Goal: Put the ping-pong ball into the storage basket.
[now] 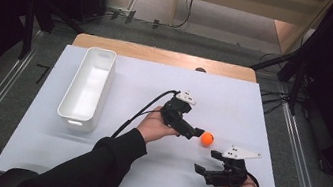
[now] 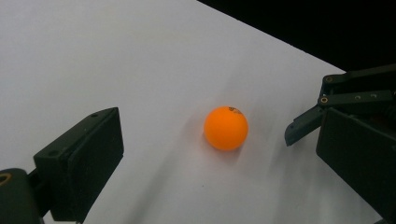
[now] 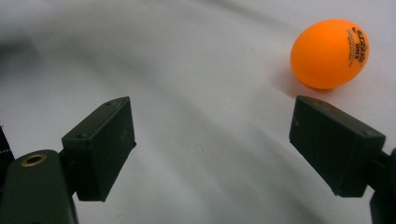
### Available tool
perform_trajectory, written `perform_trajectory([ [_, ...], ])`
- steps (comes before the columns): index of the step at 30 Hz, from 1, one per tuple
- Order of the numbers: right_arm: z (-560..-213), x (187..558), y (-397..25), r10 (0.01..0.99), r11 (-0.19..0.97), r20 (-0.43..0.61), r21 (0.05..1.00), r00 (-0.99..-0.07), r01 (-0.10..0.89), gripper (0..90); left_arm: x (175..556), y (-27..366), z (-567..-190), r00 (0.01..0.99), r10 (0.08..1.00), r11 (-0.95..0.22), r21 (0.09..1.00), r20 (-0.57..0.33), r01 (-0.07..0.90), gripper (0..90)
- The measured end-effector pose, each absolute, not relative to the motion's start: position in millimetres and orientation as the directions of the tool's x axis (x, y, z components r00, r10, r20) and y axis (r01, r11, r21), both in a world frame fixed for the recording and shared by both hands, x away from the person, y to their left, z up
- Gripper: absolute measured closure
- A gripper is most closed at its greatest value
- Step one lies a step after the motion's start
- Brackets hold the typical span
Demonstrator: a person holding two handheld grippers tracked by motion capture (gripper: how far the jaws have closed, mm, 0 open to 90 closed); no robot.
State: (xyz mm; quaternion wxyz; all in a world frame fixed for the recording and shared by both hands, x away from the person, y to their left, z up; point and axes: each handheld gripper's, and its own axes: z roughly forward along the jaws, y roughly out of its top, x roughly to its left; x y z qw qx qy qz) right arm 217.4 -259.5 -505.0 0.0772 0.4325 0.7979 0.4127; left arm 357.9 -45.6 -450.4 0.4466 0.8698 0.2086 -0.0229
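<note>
We see the white bin [image 1: 87,88] at left of centre in the high view, seemingly empty, though its near end is hard to read. The orange ball [image 1: 207,139] lies on the white table [image 1: 233,104] right of centre. The left gripper [image 1: 197,132], jaws spread, nearly meets it; the right gripper [image 1: 208,162] gapes below, holding nothing.

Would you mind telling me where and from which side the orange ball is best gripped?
Grip the orange ball across its widest middle. It is round and lies free on the white table, so any pair of opposite sides would probably serve. The open left gripper is nearest and already faces it, so come from that side, jaws low.
</note>
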Motion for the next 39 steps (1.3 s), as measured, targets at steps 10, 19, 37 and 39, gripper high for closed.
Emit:
perform_trajectory([
  [10, -504.7, 217.4, -260.9, 0.751, 0.281, 0.239, 0.728, -0.616, 0.625, 12.8, 358.5, -56.6, -454.4, 0.91, 0.346, -0.516, 0.764, -0.228, 0.388, 1.2],
  [19, -504.4, 216.8, -261.5, 0.754, 0.278, 0.238, 0.729, -0.612, 0.626, 12.8, 360.4, -70.3, -454.1, 0.917, 0.338, -0.53, 0.763, -0.209, 0.37, 1.2],
  [37, -504.3, 216.4, -262.5, 0.751, 0.279, 0.239, 0.731, -0.616, 0.623, 13.7, 364.6, -92.7, -459.9, 0.912, 0.357, -0.504, 0.78, -0.203, 0.371, 4.6],
  [39, -504.5, 216.5, -262.6, 0.749, 0.279, 0.24, 0.73, -0.617, 0.623, 13.7, 363.9, -93.6, -460.5, 0.914, 0.355, -0.499, 0.787, -0.195, 0.362, 4.6],
])
